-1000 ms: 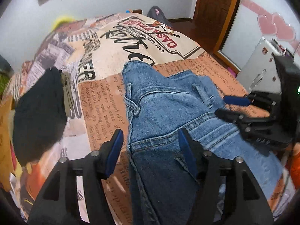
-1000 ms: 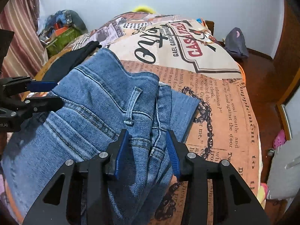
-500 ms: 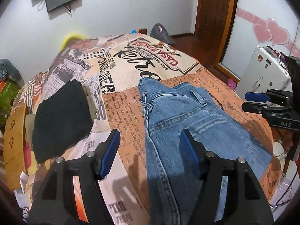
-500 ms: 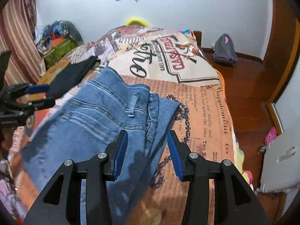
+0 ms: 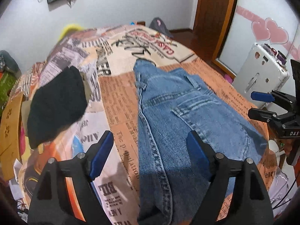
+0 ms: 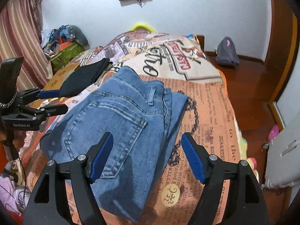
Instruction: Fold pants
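Nearest, the left gripper and the right gripper are both hanging over the bed with their blue-padded jaws opening wide, gripping nothing. Beneath and beyond them, the folded blue denim pants are lying flat on the newspaper-print orange bedspread. Farther left, a folded black garment is resting apart from the pants.
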Motion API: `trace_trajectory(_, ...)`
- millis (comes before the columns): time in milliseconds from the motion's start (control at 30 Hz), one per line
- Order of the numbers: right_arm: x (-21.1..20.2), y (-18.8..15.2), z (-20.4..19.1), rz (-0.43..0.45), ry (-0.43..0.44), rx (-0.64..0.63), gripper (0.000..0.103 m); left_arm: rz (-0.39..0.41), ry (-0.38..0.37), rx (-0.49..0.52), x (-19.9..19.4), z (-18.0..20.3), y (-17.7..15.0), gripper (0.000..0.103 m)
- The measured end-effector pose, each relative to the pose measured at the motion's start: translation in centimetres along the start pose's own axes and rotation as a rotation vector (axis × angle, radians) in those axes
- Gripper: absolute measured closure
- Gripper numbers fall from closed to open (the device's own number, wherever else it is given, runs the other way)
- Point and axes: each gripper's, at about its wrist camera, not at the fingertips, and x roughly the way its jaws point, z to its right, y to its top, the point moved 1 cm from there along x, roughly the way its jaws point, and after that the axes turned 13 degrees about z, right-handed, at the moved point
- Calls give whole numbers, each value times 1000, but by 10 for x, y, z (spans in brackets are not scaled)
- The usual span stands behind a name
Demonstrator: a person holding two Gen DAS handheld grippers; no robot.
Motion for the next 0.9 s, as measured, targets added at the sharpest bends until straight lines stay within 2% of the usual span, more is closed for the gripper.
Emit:
trace_trajectory(133, 16, -8, 14, -52, 21, 59, 31, -66, -46, -39, 21, -5, 1, 22)
trace_trajectory(267, 35, -13, 24, -96, 31, 81, 31, -89, -98, -65, 33, -11, 4, 22)
trace_trajectory(333, 42, -16, 28, -109, 35, 85, 31, -120, -127, -78, 42, -14, 5, 20)
trace_trajectory(400, 52, -20, 32, -119, 50, 103, 30, -147, -146, -91, 50, -17, 4, 14)
trace_trajectory(467, 61, -23, 34, -134, 61, 114, 24, -161, -169, -116, 58, -22, 3, 8)
trace_trajectory(633, 74, -28, 43, -146, 106, 165, 15, -198, -269, -234, 74, -37, 2, 8)
trace_trajectory(900, 89, -31, 54, -178, 193, 250, 11, -251, -365, -204, 101, -16, 12, 7)
